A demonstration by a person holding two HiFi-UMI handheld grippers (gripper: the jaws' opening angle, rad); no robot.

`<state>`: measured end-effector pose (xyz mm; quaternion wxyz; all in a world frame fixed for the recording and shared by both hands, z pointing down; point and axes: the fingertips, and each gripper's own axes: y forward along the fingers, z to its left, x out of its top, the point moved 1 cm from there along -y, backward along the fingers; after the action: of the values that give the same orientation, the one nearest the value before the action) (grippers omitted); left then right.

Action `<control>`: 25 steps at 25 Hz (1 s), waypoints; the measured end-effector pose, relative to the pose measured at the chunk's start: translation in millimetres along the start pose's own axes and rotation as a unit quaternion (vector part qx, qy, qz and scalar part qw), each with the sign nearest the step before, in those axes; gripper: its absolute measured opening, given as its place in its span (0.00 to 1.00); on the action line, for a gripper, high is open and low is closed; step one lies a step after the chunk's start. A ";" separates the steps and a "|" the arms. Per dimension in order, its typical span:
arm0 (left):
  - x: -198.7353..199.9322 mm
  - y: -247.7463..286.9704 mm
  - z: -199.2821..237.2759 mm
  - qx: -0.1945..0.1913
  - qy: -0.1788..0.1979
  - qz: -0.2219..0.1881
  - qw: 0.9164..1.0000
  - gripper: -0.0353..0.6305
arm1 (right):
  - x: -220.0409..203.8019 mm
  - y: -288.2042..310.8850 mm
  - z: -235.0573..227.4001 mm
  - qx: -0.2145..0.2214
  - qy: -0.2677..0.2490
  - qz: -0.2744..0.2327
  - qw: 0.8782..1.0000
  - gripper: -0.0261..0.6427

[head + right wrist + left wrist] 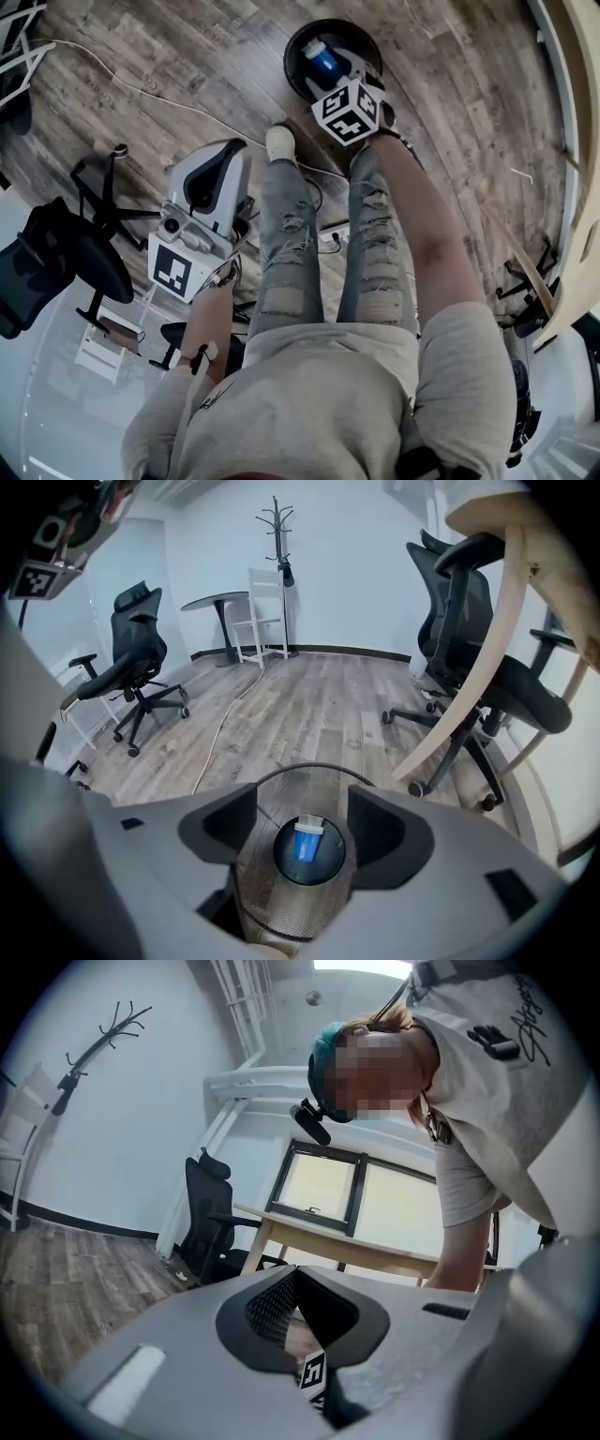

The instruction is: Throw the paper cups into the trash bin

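Right hand-held gripper (300,808) wide open, empty, above round black mesh trash bin (281,921); blue-and-white paper cup (306,841) lies at its bottom, below jaws. Left hand-held gripper (293,1286) looks shut, empty. Risk: low pull-back clips rim, tips bin.

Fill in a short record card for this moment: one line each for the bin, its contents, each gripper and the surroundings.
bin: black mesh trash bin, round, upright on the wood floor
contents: one blue and white cup lying at the bottom
right gripper: jaws apart, holding nothing, above the bin's opening
left gripper: jaws together at the tips, holding nothing, at the person's side away from the bin
surroundings: black office chair, coat stand
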<state>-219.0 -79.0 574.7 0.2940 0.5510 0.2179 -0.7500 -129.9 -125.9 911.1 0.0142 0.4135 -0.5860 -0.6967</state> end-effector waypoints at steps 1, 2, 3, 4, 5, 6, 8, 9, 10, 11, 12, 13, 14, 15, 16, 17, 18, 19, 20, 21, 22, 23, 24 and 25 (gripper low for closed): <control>2.8 0.4 -2.3 -0.001 0.001 0.000 1.000 0.06 | 4.9 -5.7 1.2 0.001 0.000 -0.008 1.000 0.46; 5.4 0.9 -4.0 -0.002 0.003 0.000 1.000 0.06 | 9.3 -11.2 2.0 0.001 -0.001 -0.016 1.000 0.46; 7.8 1.9 -4.8 -0.003 0.004 -0.001 1.000 0.06 | 13.6 -16.3 1.8 0.001 -0.001 -0.022 1.000 0.46; 10.1 3.2 -4.9 -0.003 0.005 -0.002 1.000 0.06 | 17.9 -21.3 0.8 0.001 -0.002 -0.028 1.000 0.46; 12.1 4.5 -4.8 -0.002 0.005 -0.002 1.000 0.06 | 22.6 -26.4 -0.3 0.001 -0.003 -0.035 0.999 0.46; 14.0 5.6 -4.9 -0.002 0.006 -0.002 1.000 0.06 | 27.6 -31.8 -1.0 0.001 -0.002 -0.042 0.999 0.46; 18.3 7.0 -6.7 -0.002 0.006 -0.001 1.000 0.06 | 37.9 -44.1 -1.1 0.002 -0.002 -0.058 0.998 0.46; 21.0 7.3 -8.0 -0.002 0.005 -0.002 1.000 0.06 | 43.1 -50.6 -0.6 0.003 -0.003 -0.065 0.998 0.46; 23.9 7.5 -9.3 -0.001 0.004 -0.003 1.000 0.06 | 48.2 -56.9 0.3 0.004 -0.006 -0.071 0.997 0.46; 26.9 7.7 -10.5 -0.001 0.004 -0.004 1.000 0.06 | 53.5 -63.0 1.2 0.004 -0.009 -0.078 0.997 0.46; 30.0 8.0 -11.9 -0.002 0.004 -0.005 1.000 0.06 | 59.1 -68.8 1.9 0.004 -0.011 -0.085 0.996 0.46; 33.2 8.4 -13.5 -0.002 0.005 -0.007 1.000 0.06 | 64.6 -74.8 2.5 0.004 -0.014 -0.092 0.996 0.46; 36.6 8.9 -15.4 -0.003 0.007 -0.008 1.000 0.06 | 69.8 -81.0 3.0 0.003 -0.016 -0.099 0.995 0.46; 40.1 9.5 -17.2 -0.004 0.009 -0.010 1.000 0.06 | 74.5 -87.4 3.2 0.002 -0.016 -0.106 0.994 0.46; 43.8 9.9 -18.8 -0.003 0.010 -0.012 1.000 0.06 | 78.7 -93.9 3.3 0.001 -0.015 -0.111 0.994 0.46; 47.4 9.9 -20.1 -0.002 0.011 -0.013 1.000 0.06 | 82.4 -100.6 3.7 -0.001 -0.012 -0.114 0.993 0.46; 51.0 9.4 -21.3 -0.001 0.011 -0.014 1.000 0.06 | 86.0 -107.1 4.3 -0.002 -0.009 -0.117 0.993 0.46; 54.5 8.8 -22.6 0.000 0.011 -0.015 1.000 0.06 | 89.9 -113.7 5.0 -0.004 -0.007 -0.121 0.993 0.46; 58.0 8.5 -24.1 0.000 0.012 -0.016 1.000 0.06 | 94.4 -120.5 5.3 -0.006 -0.006 -0.126 0.992 0.46; 61.2 8.3 -25.8 0.000 0.013 -0.017 1.000 0.06 | 99.8 -128.1 4.8 -0.008 -0.003 -0.133 0.991 0.46; 64.2 8.4 -27.6 -0.001 0.015 -0.018 1.000 0.06 | 106.1 -137.0 3.5 -0.009 0.002 -0.142 0.990 0.46; 67.1 8.6 -29.4 -0.002 0.017 -0.018 1.000 0.06 | 112.8 -146.8 2.1 -0.011 0.008 -0.151 0.988 0.46; 69.8 8.9 -31.3 -0.002 0.018 -0.018 1.000 0.06 | 118.9 -156.4 1.5 -0.013 0.012 -0.162 0.987 0.46; 72.5 9.3 -32.8 -0.002 0.019 -0.018 1.000 0.06 | 124.3 -164.9 1.5 -0.013 0.014 -0.171 0.985 0.46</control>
<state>-205.7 -79.0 495.7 0.2772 0.5604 0.2353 -0.7442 -135.8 -135.9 704.9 -0.0913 0.5171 -0.4970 -0.6909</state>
